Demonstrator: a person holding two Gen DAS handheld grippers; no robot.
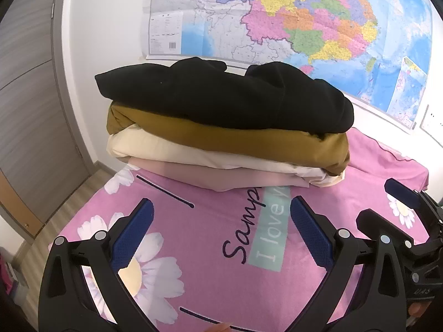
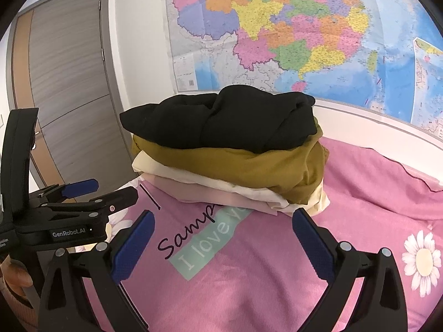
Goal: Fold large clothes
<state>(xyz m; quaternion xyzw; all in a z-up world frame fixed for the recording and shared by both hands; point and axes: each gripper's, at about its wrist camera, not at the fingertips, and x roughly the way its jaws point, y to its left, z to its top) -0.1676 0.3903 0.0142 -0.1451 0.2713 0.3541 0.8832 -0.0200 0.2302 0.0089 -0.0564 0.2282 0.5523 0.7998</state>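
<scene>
The wall map (image 1: 290,19) is the largest item and fills the upper right of both views. The pink bedspread (image 1: 210,271), printed with daisies and lettering, covers the lower half of each frame.

The stack of folded clothes (image 1: 221,135) sits on the bedspread at frame centre, against the white wall below the map. Top to bottom: black garment (image 1: 221,96), mustard garment (image 1: 249,141), cream garment (image 1: 166,149), pale pink garment (image 1: 199,174). The stack's long axis runs left to right across the frame in both views. In the left wrist view the folded edges face the camera; in the right wrist view the mustard layer bulges out and droops at the stack's right end.

Differences between views: the right wrist view shows the grey door (image 2: 69,83) in full at upper left; the left wrist view shows only a strip of it, plus wood-look floor (image 1: 69,199) at the left edge. The right wrist view shows more bare bedspread at the right.

The left gripper (image 1: 221,215) stands with jaws spread wide over the bedspread, holding nothing, short of the stack; it also appears at the lower left of the right wrist view (image 2: 110,191). The right gripper (image 2: 223,227) likewise has jaws wide apart and empty, and shows at the right edge of the left wrist view (image 1: 387,202).
</scene>
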